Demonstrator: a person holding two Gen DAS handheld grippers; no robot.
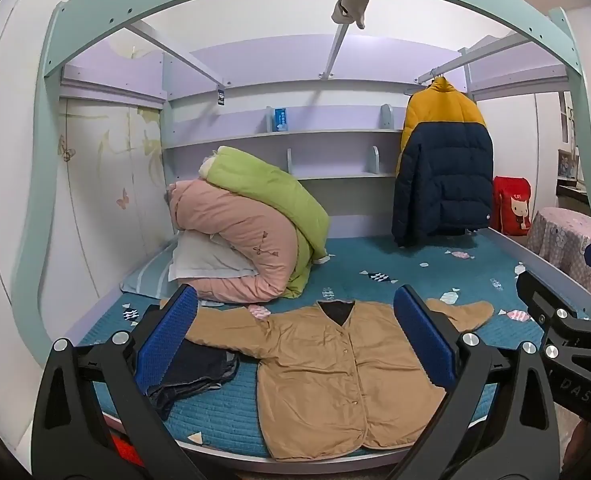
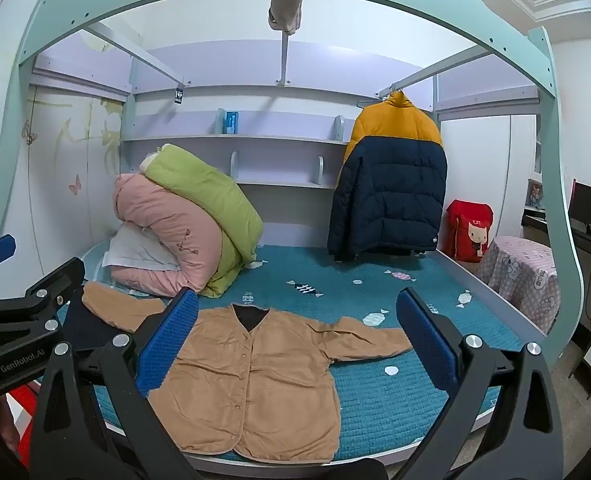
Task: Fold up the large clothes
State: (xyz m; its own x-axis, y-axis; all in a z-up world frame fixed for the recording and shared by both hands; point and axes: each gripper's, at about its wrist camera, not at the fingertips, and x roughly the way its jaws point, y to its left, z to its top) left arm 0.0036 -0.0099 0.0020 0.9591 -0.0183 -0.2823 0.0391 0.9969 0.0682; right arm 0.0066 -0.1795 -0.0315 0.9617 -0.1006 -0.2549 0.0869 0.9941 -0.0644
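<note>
A tan jacket [image 2: 251,380] lies flat, buttoned, on the teal bed [image 2: 375,396].

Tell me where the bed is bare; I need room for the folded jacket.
Bare mattress right of the tan jacket, and between it and the hanging puffer coat. Crowded at left: quilts and dark jeans.

Left hand-held gripper [image 1: 295,344] and right hand-held gripper [image 2: 297,346] hover side by side, jaws wide, nothing between.

Jacket [image 1: 327,380] flat on bed [image 1: 395,264], bedding [image 1: 251,232] behind-left, perhaps trousers [image 1: 191,372] left.
</note>
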